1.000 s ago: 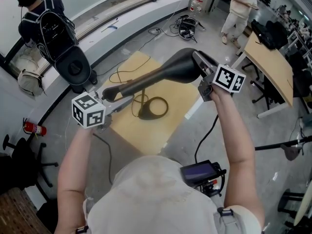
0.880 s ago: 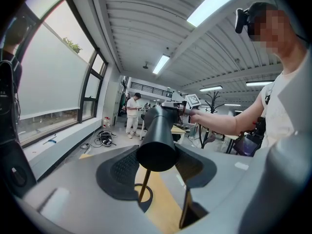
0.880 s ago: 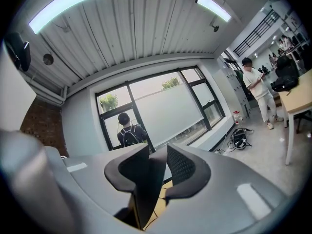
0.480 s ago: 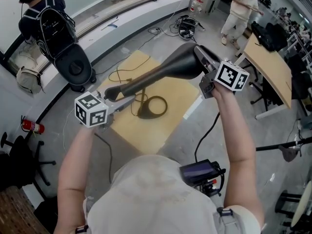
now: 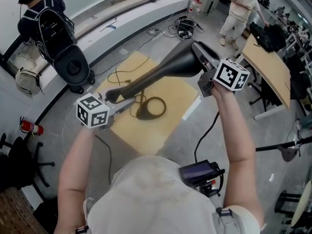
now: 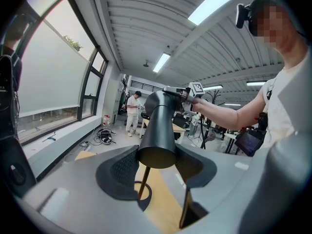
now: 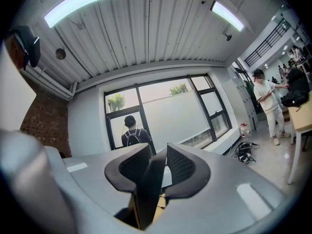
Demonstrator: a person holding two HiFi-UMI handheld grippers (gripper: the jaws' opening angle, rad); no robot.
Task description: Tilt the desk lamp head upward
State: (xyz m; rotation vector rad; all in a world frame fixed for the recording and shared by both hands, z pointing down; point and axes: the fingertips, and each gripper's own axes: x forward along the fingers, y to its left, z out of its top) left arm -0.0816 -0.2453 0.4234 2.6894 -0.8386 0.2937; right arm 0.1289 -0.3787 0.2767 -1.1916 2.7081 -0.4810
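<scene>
Arms stretch forward: right gripper (image 5: 201, 57), level, clamps the wide rim of the lamp head (image 5: 178, 65); left gripper (image 5: 119, 101), dipped slightly, clamps its narrow end

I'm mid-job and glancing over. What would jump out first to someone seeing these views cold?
A black lamp stretches across the middle of the head view, clamped at both ends. The left hand-held gripper grips its narrow end, and the right hand-held gripper pinches the thin edge of its wide end. Below it sits a yellow table, with a person wearing a backpack at the window, top left.
</scene>
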